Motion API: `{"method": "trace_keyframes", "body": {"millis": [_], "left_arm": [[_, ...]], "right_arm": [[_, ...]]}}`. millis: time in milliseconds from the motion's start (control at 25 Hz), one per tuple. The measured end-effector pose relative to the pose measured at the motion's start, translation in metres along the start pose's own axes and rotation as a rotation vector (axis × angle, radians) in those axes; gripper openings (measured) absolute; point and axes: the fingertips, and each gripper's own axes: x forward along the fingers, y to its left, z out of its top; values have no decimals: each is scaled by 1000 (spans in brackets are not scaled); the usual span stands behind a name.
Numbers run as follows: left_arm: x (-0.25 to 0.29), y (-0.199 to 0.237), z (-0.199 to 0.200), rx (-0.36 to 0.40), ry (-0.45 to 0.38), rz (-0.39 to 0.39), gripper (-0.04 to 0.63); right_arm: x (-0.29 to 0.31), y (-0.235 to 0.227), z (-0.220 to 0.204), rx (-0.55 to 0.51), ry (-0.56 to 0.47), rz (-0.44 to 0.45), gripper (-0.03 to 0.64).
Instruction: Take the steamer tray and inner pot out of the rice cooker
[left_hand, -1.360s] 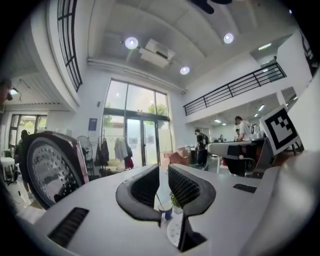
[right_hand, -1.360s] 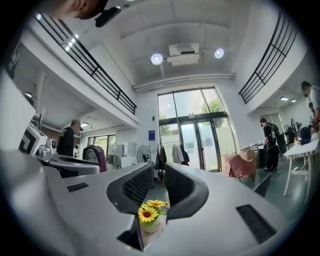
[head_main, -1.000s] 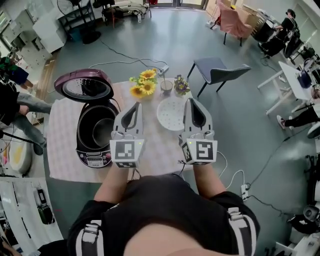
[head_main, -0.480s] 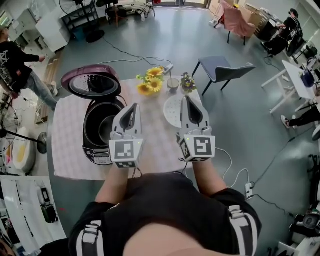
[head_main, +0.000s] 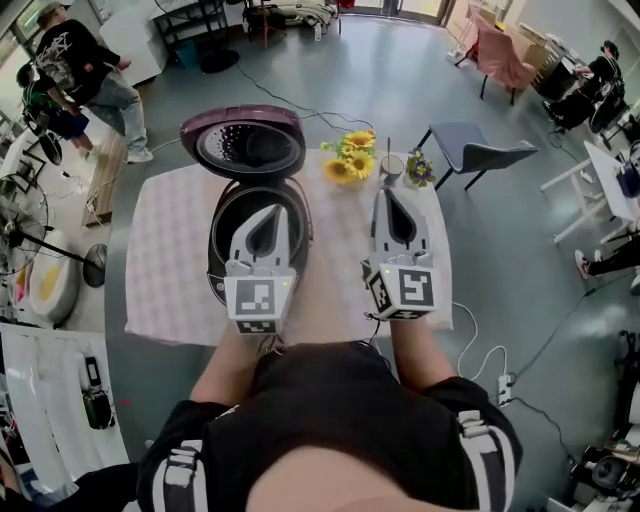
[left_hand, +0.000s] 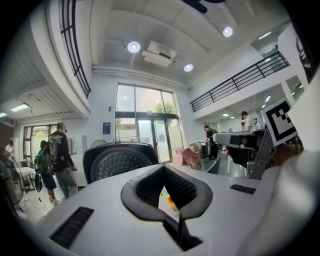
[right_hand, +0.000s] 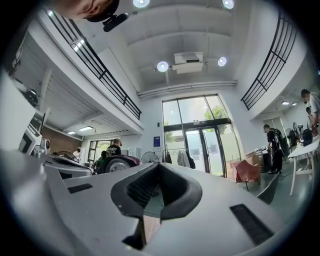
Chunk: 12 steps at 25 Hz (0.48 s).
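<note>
The purple rice cooker (head_main: 222, 285) stands on the table with its lid (head_main: 245, 150) raised. Its dark inner pot (head_main: 226, 218) sits inside. My left gripper (head_main: 267, 210) hovers over the right part of the pot's opening, shut and empty. My right gripper (head_main: 389, 193) is shut and empty too, held level over the table right of the cooker. The white steamer tray lies under it and is hidden. The left gripper view shows the left gripper (left_hand: 167, 175) pointing at the lid (left_hand: 117, 161). In the right gripper view the right gripper (right_hand: 159, 172) has the lid (right_hand: 120, 162) at its left.
Sunflowers (head_main: 350, 160), a cup (head_main: 391, 167) and a small flower pot (head_main: 419, 168) stand at the table's far edge. A checked cloth (head_main: 165, 250) covers the table. A grey chair (head_main: 480, 155) is beyond the right corner. People (head_main: 85, 60) stand at the back left.
Both grippers have moved left across the table. The left one now hangs over the cooker's opening. The right one now covers the white tray.
</note>
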Motion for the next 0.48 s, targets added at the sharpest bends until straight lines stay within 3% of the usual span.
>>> {"method": "trace_keyframes", "body": {"millis": [480], "left_arm": [[-51, 104, -36, -25, 37, 47, 3]], "right_arm": [[24, 109, -14, 17, 5, 40, 0]]}}
